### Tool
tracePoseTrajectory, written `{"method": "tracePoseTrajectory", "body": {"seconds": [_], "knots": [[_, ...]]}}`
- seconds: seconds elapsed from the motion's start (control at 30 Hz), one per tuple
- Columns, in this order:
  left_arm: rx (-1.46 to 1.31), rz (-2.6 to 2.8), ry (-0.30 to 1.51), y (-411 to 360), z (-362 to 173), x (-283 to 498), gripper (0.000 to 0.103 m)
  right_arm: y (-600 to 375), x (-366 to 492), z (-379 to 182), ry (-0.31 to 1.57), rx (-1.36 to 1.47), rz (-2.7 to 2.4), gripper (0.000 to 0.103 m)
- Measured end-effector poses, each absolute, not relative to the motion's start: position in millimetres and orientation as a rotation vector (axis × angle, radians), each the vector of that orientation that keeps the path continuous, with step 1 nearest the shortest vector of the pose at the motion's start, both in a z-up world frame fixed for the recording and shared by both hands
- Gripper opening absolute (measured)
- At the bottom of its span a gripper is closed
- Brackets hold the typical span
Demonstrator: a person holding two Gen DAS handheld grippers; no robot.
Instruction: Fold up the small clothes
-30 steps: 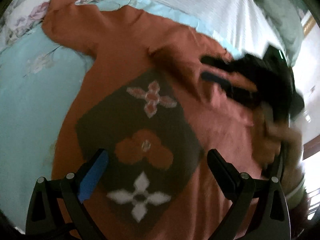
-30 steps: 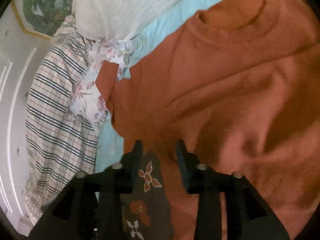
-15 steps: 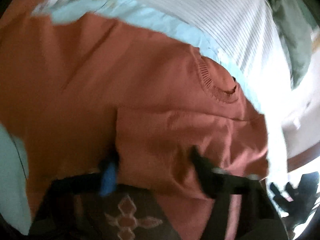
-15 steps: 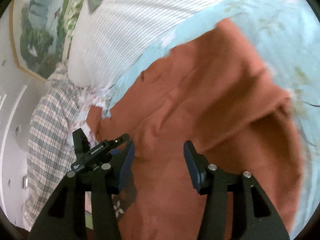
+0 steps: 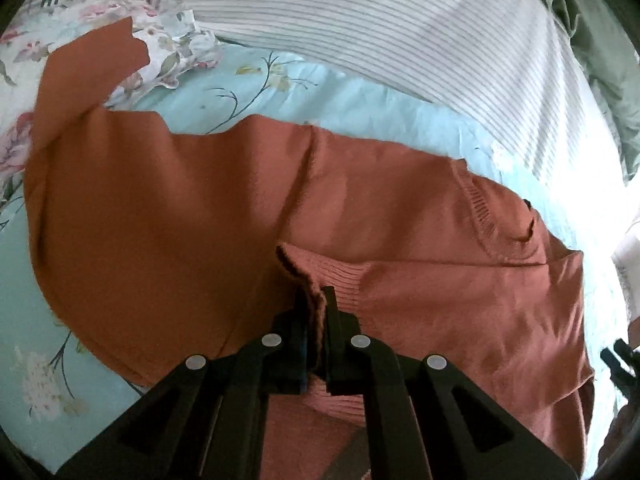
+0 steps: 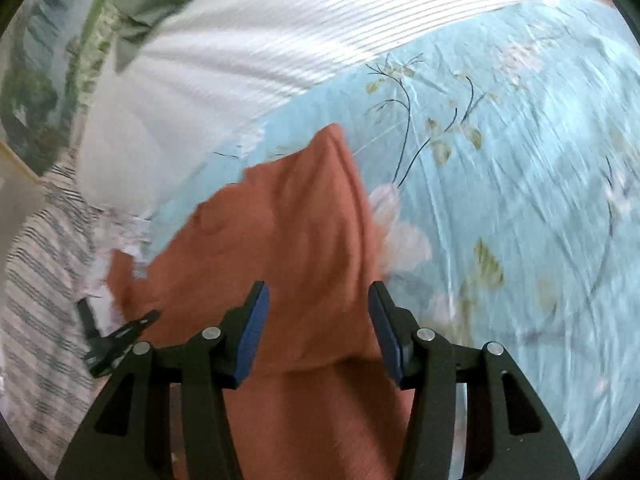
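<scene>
The rust-orange sweater (image 5: 180, 216) is lying spread across the light blue floral bedsheet (image 5: 328, 92), with one sleeve (image 5: 92, 64) reaching up toward the far left corner, where it's overlapping a white floral ruffled fabric (image 5: 176, 48). The ribbed neckline (image 5: 484, 216) is sitting over on the right side of the left wrist view, and the other sleeve looks folded in across the chest, its ribbed cuff (image 5: 320, 276) ending right at the tool.

The left gripper (image 5: 314, 312) is clamping down on that cuff: both jaws are pressed together with the knit edge pinched between them and sticking up a little past the tips. A bit of the dark patterned panel on the sweater's front is peeking out just below the gripper arms.

The right gripper (image 6: 318, 316) is hovering with its jaws spread wide apart, blue pads (image 6: 252, 328) showing, and a fold of the sweater (image 6: 288, 232) is sitting between and beyond them, without either pad touching it as far as I can see. That view is pretty blurry. The tip of the left tool is poking in at its lower left.

Beyond the sheet, a white striped blanket (image 5: 380, 28) is running along the far side, with something green (image 5: 592, 32) bunched behind it. No containers here, everything's just lying on the bed.
</scene>
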State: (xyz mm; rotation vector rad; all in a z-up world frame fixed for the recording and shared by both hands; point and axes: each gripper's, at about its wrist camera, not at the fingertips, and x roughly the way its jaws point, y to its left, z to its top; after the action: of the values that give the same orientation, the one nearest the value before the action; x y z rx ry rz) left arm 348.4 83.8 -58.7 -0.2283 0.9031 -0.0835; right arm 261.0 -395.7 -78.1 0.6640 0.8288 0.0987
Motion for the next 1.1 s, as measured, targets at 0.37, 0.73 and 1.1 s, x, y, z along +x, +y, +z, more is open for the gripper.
{"method": "tracePoseTrajectory", "body": {"seconds": [0.37, 0.73, 1.1], "knots": [[-0.195, -0.077, 0.899, 77.2, -56.7, 351.2, 0.004, -391.6, 327.9, -119.7, 0.969, 0.566, 0.110, 0.011], [-0.168, -0.095, 0.918, 64.5, -65.3, 355.9, 0.008, -386.2, 295.5, -88.3, 0.850, 0.526, -0.001, 0.030], [-0.206, 0.127, 0.827, 122.3, -32.5, 325.7, 0.047, -332.7, 289.1, -88.7, 1.043, 0.493, 0.048, 0.101]]}}
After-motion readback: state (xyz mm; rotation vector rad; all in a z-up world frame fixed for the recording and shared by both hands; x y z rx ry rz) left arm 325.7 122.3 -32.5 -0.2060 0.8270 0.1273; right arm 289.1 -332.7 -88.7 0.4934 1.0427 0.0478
